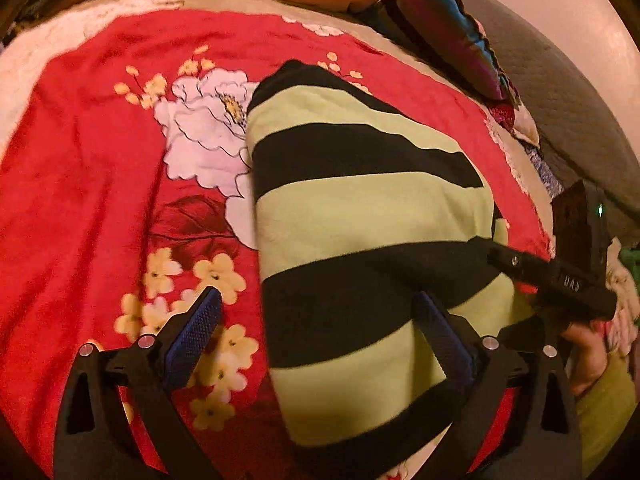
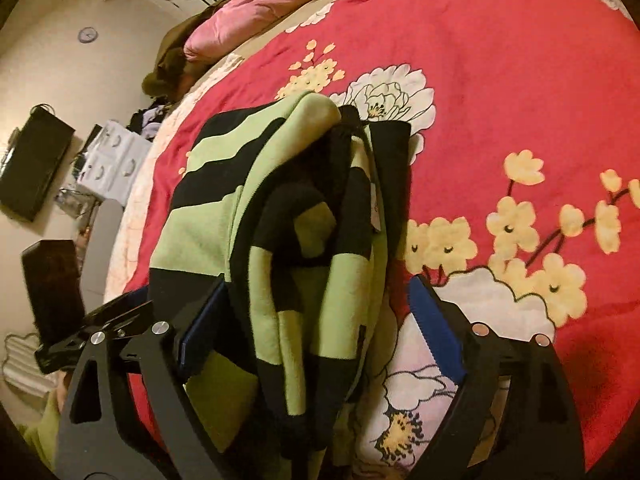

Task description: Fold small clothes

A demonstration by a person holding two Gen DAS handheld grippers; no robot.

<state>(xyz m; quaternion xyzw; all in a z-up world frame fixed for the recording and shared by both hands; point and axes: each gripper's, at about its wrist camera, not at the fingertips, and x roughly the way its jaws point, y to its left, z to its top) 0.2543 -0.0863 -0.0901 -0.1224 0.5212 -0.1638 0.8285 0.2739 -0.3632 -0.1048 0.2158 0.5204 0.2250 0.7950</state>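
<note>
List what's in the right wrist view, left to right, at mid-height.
Black box on the floor → white patterned bags → striped green-and-black garment → red floral blanket, with its yellow blossoms.

Green-and-black striped garment (image 1: 360, 216), folded lengthwise, sleeves bunched on top, lying on red floral blanket (image 1: 100, 160).

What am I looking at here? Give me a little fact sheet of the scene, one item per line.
place: a bed under a red floral blanket
garment: green-and-black striped top, folded lengthwise, lying on the blanket
left gripper: open, one finger over the top, the other over the blanket
right gripper: open, fingers either side of the top's bunched edge
pillow: pink pillow at the far end of the bed
wall: a round clock
</note>
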